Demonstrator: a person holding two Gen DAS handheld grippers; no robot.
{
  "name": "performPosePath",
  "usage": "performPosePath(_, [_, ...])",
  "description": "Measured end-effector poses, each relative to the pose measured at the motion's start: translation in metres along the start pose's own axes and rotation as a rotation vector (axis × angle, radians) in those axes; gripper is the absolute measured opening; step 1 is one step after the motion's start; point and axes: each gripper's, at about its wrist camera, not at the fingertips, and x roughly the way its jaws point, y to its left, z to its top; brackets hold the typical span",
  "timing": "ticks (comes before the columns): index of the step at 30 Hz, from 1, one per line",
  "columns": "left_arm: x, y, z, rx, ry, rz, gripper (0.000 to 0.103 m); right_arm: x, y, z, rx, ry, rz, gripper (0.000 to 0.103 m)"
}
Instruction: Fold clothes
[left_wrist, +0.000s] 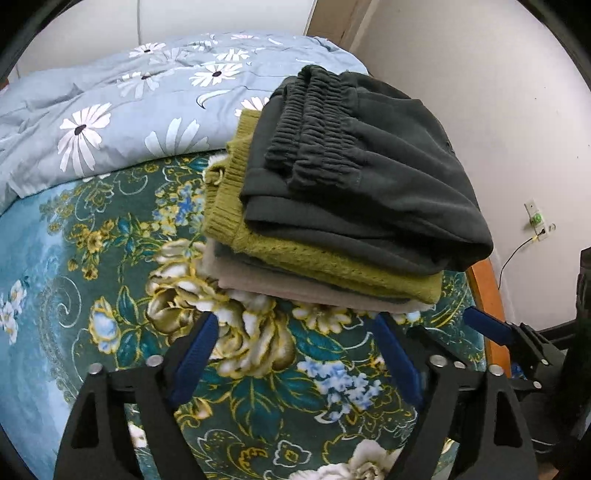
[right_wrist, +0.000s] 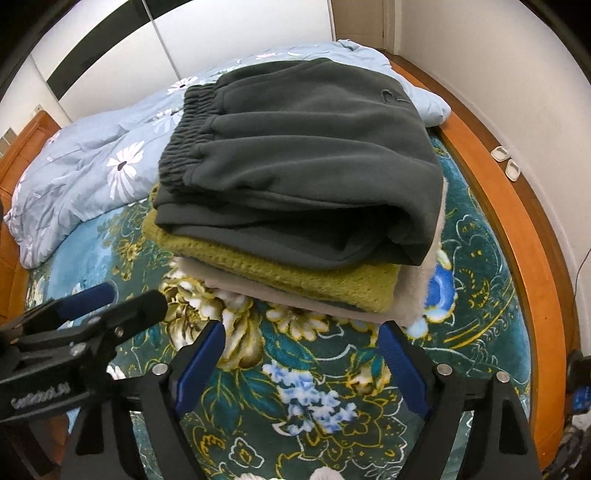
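Below the stack (left_wrist: 354, 206), both my grippers (left_wrist: 295, 354) (right_wrist: 303, 354) stand apart, empty; a careless push could topple it.

Bed (right_wrist: 491, 206) with orange wooden frame, covered by a teal floral blanket (left_wrist: 110, 258). Directly on the blanket: a stack of folded clothes (left_wrist: 332, 236) at centre frame, and a pale blue daisy-print quilt (left_wrist: 110, 110) bunched at upper left, just behind the stack.

Beige garment (left_wrist: 280, 288) at the stack's bottom, mostly buried.
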Motion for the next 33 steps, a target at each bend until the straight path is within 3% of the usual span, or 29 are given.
performPosePath(9, [-0.002,0.001,-0.003,0.022,-0.147,0.15,0.092,0.007,-0.013,0.0,0.017,-0.022,-0.023,0.098])
performPosePath(24, [0.01,-0.001,0.002,0.12,-0.173,0.152,0.092,0.018,-0.013,-0.002,-0.029,-0.039,-0.024,0.099])
performPosePath(33, [0.028,-0.005,-0.009,0.195,-0.123,0.155,0.092,0.027,-0.022,-0.004,0.001,-0.018,-0.061,0.099])
